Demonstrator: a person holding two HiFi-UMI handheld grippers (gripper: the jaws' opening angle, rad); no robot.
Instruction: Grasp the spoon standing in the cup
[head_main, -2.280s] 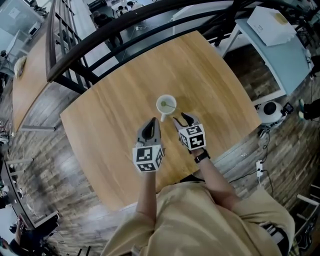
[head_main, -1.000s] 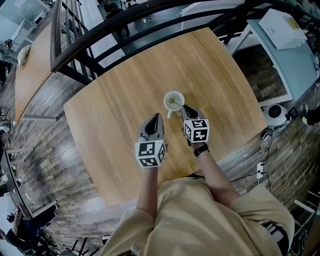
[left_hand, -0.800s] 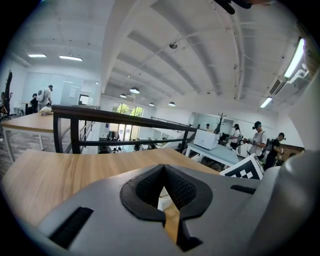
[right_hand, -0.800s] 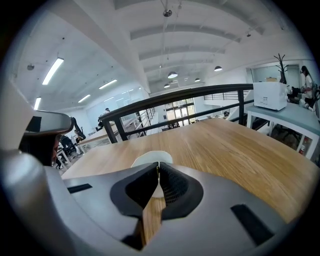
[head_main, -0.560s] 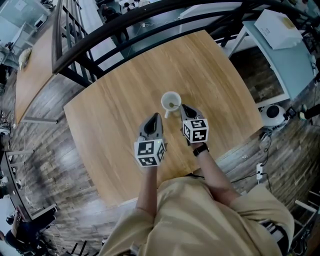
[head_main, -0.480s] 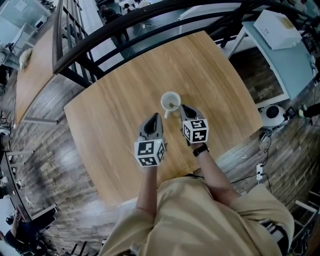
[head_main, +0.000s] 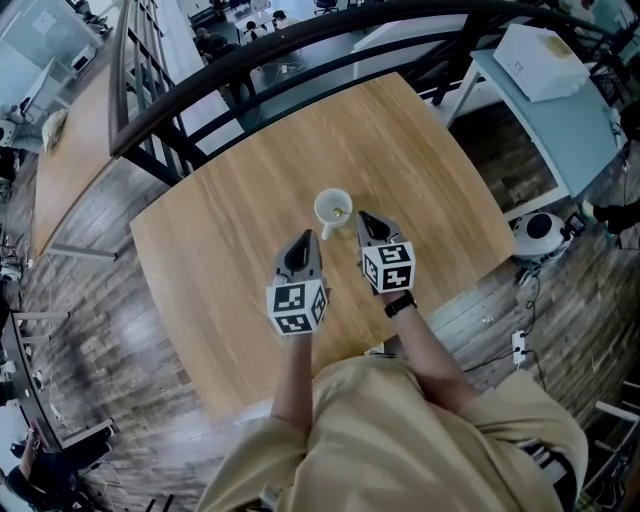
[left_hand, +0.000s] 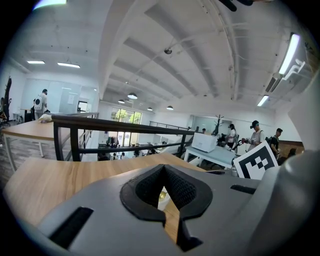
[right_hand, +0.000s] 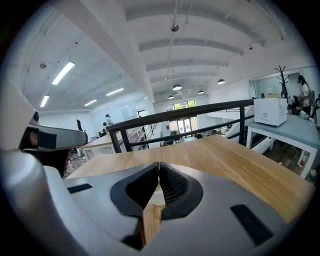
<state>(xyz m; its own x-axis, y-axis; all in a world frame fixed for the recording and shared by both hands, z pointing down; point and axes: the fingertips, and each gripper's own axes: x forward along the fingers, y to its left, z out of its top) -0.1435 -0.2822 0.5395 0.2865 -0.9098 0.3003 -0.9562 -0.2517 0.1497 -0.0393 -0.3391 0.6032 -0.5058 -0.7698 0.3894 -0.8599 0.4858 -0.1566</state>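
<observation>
A white cup (head_main: 322, 206) stands near the middle of the round wooden table (head_main: 220, 230), with a greenish spoon (head_main: 341, 212) standing in it. My right gripper (head_main: 361, 217) sits at the cup's right rim, its jaws pressed together on the spoon's thin handle. In the right gripper view the tips (right_hand: 158, 165) meet, and the cup (right_hand: 156, 194) shows through the hollow below them. My left gripper (head_main: 307, 238) hovers shut, a little short of the cup on its near left. The cup (left_hand: 161, 198) shows through its jaws' hollow.
A black railing (head_main: 230, 70) curves past the table's far side. A light blue table (head_main: 560, 110) with a white box (head_main: 540, 60) stands to the right, with a round white device (head_main: 537, 228) on the floor beside it. Another wooden table (head_main: 60, 170) lies at left.
My right gripper moved forward from beside the cup to its right rim, and its jaws went from spread to shut. The left gripper kept its place.
</observation>
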